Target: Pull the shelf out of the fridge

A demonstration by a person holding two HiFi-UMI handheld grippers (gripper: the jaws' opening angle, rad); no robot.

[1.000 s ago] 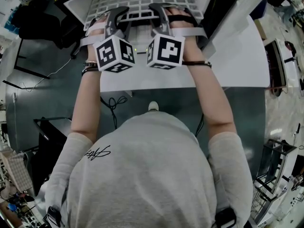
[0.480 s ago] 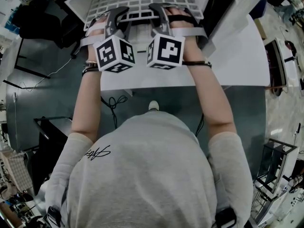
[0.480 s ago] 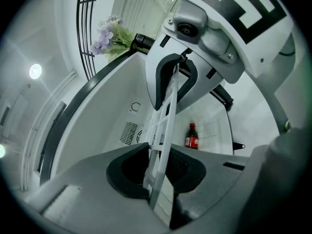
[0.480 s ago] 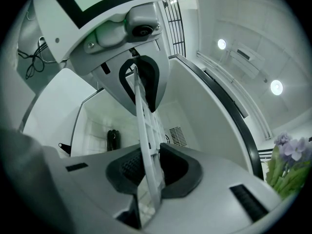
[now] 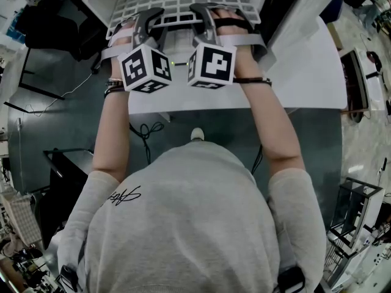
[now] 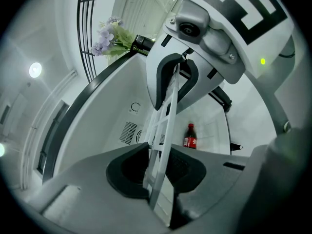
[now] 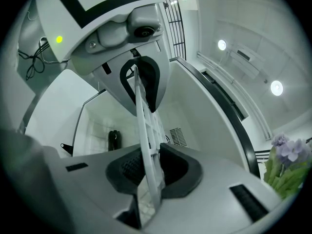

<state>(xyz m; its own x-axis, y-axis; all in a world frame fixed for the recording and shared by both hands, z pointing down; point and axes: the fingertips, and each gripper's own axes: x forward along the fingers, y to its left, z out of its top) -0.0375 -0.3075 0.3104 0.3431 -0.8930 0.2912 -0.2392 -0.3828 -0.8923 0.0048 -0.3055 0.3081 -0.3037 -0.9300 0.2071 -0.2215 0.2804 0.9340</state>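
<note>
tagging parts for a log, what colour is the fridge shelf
The shelf is white, an open grid; best in the head view.

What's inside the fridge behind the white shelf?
A dark bottle with a red label stands at the back, near a vent in the rear wall. The shelf and the left gripper cover the rest.

My right gripper (image 7: 148,172) at 6 o'clock is clamped on the white shelf (image 7: 145,126), which runs edge-on thru centre. Opposite, the left gripper (image 7: 141,82) bites the same shelf at 12, its green LED (image 7: 59,39) lit at 10. Dark bottle (image 7: 113,140) inside the fridge (image 7: 92,126) at 9, vent (image 7: 176,136) approx centre, purple flowers (image 7: 287,152) at 4
</note>
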